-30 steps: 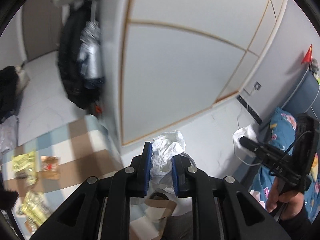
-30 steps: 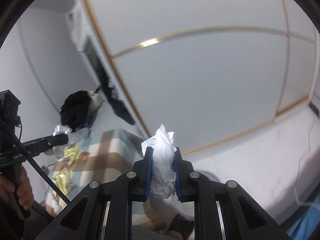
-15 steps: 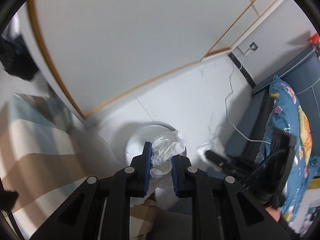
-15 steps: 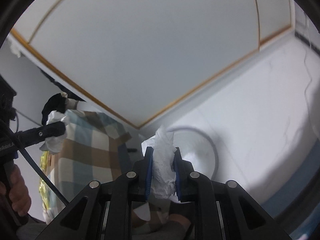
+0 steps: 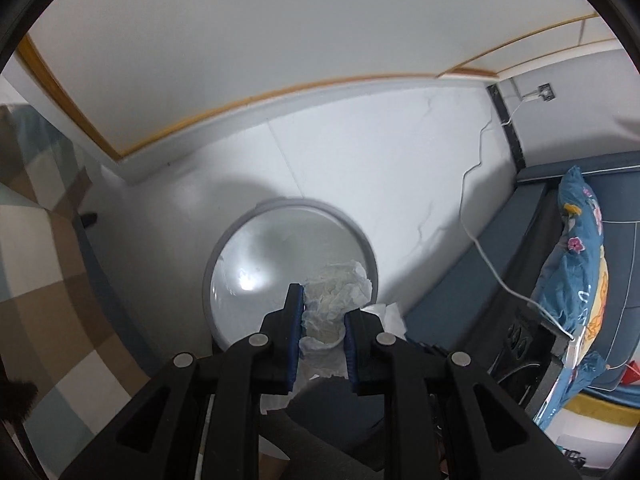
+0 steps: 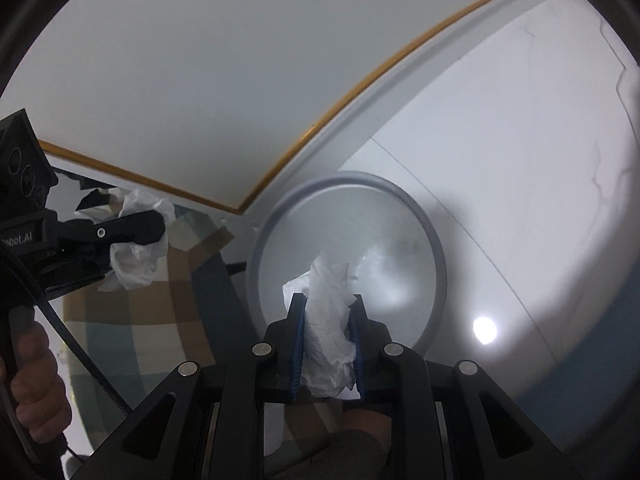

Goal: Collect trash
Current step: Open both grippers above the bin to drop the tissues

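Both wads over the bin (image 6: pixel 438 258) at frame centre: left gripper (image 5: pixel 322 322) pinches its tissue (image 5: pixel 336 292), right gripper (image 6: pixel 328 334), jaws just easing apart, barely holds its tissue (image 6: pixel 328 320); light paper could cling to a pad or drift past the rim.

We look steeply down along each gripper's fingers, close above a round grey bin (image 5: pixel 362 236) on the white floor (image 5: pixel 400 168). Both views share that bin (image 6: pixel 434 240) and the checked cloth (image 6: pixel 176 300) at left; the right wrist view also catches the left gripper (image 6: pixel 160 226).
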Demonstrator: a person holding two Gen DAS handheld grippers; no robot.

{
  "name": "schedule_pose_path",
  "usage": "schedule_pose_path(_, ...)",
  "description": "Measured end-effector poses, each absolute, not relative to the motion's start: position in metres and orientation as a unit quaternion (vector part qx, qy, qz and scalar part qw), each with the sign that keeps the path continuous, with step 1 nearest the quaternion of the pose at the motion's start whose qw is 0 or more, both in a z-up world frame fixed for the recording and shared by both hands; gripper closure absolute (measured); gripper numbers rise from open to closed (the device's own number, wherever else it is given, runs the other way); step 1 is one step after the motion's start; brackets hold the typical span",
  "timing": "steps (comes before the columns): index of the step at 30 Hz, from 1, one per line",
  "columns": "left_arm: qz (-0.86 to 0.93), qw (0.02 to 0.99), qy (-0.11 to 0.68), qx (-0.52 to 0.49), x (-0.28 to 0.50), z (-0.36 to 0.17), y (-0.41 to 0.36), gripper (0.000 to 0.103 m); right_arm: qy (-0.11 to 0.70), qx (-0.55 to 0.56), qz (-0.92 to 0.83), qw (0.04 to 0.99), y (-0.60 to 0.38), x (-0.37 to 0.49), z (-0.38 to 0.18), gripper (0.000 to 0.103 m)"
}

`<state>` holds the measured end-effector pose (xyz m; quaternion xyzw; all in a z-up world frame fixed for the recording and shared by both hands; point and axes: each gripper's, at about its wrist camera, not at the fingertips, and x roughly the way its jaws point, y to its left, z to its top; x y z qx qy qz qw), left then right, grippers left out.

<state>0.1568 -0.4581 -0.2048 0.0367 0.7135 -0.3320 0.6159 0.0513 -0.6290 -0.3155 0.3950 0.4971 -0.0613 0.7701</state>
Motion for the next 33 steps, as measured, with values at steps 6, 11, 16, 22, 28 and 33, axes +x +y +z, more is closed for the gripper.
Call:
schedule_pose_path(6, -0.329, 0.607, 0.721, 0.053, 0.158, -0.213, -0.467, 0.088, 0.501, 0.397, -0.067, 0.766, -0.629, 0.054, -0.327, 0.059)
schedule_pose_path(11, -0.325, 0.599, 0.73, 0.056, 0.16, -0.224, -0.473, 0.08, 0.506, 0.398, -0.07, 0.762, -0.631, 0.047, -0.33, 0.047)
schedule_pose_path(16, -0.319, 0.598, 0.732, 0.071, 0.155, -0.234, -0.476, 0.058, 0.501, 0.398, -0.079, 0.765, -0.638, 0.037, -0.324, 0.04)
schedule_pose_path(22, -0.32, 0.594, 0.733, 0.092, 0.148, -0.234, -0.48, 0.056, 0.488, 0.406, -0.096, 0.767, -0.639, 0.022, -0.318, 0.035)
schedule_pose_path(28, -0.342, 0.623, 0.692, 0.128, 0.14, -0.212, -0.478, 0.05, 0.479, 0.407, -0.103, 0.771, -0.644, 0.013, -0.309, 0.035)
schedule_pose_path(33, -0.345, 0.664, 0.648, 0.141, 0.136, -0.184, -0.464, 0.05, 0.471, 0.401, -0.105, 0.779, -0.64, 0.013, -0.298, 0.035)
